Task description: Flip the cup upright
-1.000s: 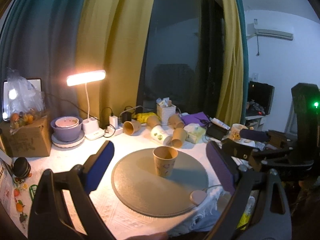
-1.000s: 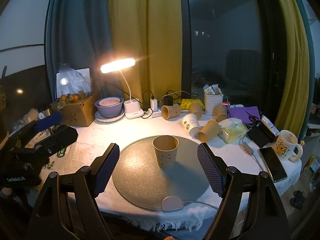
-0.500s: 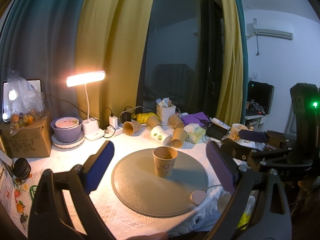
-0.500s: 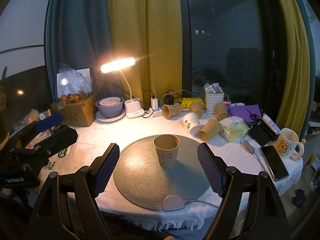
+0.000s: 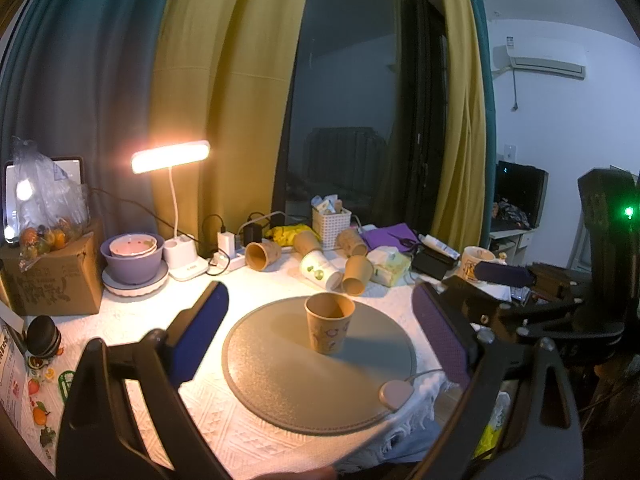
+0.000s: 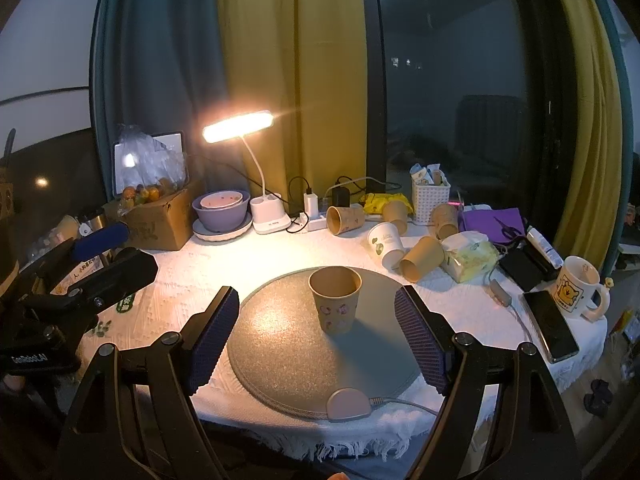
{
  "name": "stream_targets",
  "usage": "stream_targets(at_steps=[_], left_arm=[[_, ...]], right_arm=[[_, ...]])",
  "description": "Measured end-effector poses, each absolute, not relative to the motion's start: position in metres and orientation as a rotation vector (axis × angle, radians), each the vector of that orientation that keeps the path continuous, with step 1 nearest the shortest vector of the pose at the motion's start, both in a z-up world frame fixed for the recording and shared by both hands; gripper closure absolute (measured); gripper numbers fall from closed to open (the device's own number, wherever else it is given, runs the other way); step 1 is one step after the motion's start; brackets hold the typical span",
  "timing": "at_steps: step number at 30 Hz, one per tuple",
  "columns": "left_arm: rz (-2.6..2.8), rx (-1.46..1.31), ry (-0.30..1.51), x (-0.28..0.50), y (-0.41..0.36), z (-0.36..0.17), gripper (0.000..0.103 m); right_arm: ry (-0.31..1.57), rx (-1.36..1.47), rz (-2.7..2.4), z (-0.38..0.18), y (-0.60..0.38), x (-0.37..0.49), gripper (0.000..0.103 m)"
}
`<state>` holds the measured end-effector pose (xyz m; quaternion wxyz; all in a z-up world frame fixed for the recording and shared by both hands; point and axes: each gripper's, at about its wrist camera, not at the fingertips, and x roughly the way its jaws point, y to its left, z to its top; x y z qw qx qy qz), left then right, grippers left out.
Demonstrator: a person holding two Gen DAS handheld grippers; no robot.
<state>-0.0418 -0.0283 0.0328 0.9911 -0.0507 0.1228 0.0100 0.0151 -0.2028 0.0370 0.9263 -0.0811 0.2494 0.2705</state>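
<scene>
A brown paper cup stands upright, mouth up, on a round grey mat on the white-clothed table. My left gripper is open and empty, held back from the cup at the table's near edge. My right gripper is open and empty too, back from the cup with the cup showing between its fingers. The right gripper's body shows at the right of the left wrist view, and the left gripper's body at the left of the right wrist view.
Several paper cups lie on their sides behind the mat, next to a white basket. A lit desk lamp, purple bowls, a cardboard box, a mug and a phone ring the table.
Both grippers have drifted very slightly. The cup stays upright on the mat, and both grippers stay open.
</scene>
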Motion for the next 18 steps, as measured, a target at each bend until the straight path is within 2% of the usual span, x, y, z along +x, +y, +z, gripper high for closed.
stream_targets(at_steps=[18], left_arm=[[0.022,-0.103,0.246,-0.042,-0.0277,0.0332,0.009]], right_arm=[[0.517,-0.167,0.565,0.0343,-0.2011,0.0108,0.02]])
